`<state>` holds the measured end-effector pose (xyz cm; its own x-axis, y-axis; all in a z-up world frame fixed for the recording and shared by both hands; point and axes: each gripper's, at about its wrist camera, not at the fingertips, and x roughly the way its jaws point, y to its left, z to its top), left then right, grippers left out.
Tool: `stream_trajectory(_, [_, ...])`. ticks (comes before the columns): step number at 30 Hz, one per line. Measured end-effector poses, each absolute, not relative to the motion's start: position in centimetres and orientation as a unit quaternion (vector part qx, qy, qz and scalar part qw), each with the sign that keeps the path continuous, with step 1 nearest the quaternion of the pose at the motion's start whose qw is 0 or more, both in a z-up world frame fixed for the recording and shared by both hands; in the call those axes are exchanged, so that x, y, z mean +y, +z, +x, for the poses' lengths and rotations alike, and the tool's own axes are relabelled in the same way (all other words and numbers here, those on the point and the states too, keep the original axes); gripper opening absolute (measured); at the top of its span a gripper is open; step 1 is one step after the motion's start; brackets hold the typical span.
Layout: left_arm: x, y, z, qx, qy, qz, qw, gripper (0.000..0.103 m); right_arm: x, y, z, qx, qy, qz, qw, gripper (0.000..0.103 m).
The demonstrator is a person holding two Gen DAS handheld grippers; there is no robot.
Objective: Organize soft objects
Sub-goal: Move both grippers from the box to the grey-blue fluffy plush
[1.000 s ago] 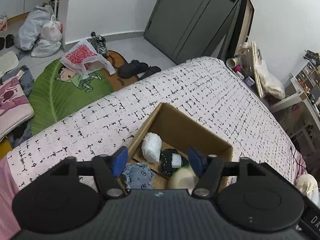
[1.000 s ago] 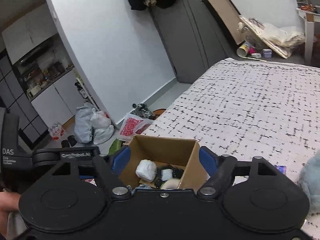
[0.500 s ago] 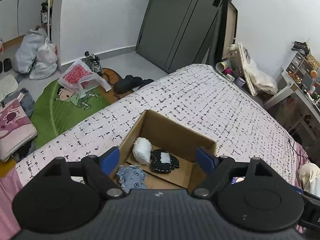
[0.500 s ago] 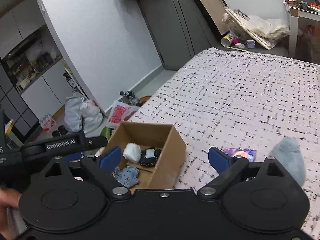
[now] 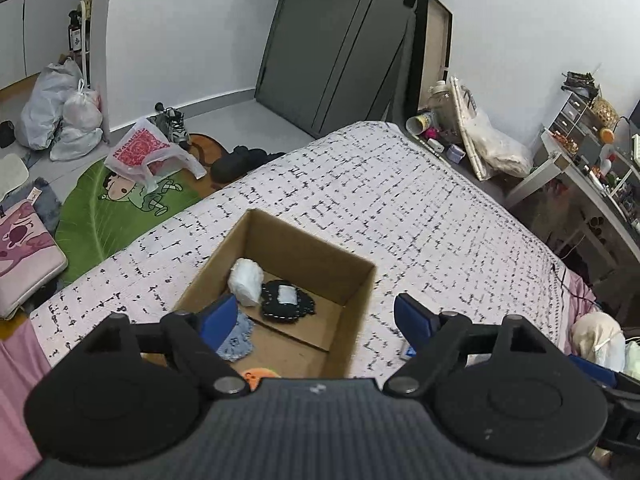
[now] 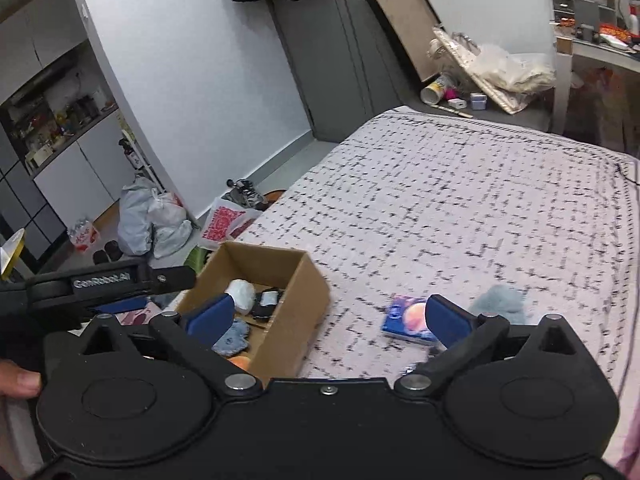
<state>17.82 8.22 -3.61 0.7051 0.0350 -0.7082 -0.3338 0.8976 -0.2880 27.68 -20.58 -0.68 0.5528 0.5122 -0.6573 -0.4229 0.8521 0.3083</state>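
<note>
A cardboard box [image 5: 304, 240] [image 6: 308, 276] stands on the bed. It holds a white soft bundle [image 5: 246, 282], a black piece with a white patch [image 5: 286, 302], a blue-grey cloth [image 5: 236, 340] and an orange object [image 5: 258, 376]. My left gripper [image 5: 316, 320] is open and empty above the box's near side. My right gripper [image 6: 328, 316] is open and empty above the bed to the right of the box. A blue packet with an orange print [image 6: 408, 318] and a grey-blue fluffy object [image 6: 500, 300] lie on the bed near my right fingertip.
The bed has a white cover with black dashes [image 5: 380, 200]. On the floor to the left are a green leaf mat [image 5: 108, 208], plastic bags [image 5: 60, 116] and shoes [image 5: 240, 160]. A desk [image 5: 592, 184] and clutter stand to the right. The left gripper [image 6: 108, 284] shows in the right wrist view.
My left gripper opened, let go of a pale round object over the box, and pulled back. My right gripper swung right and opened wider, bringing the blue packet and fluffy object into view.
</note>
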Motion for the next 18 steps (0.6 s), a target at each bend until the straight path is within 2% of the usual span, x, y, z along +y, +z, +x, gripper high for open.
stream_trajectory(18, [1.6, -1.8, 19.7, 0.378, 0.094, -0.179, 0.903, 0.086, -29.8, -0.1, 31.3, 0.399, 0.236, 0.117, 0.878, 0.103])
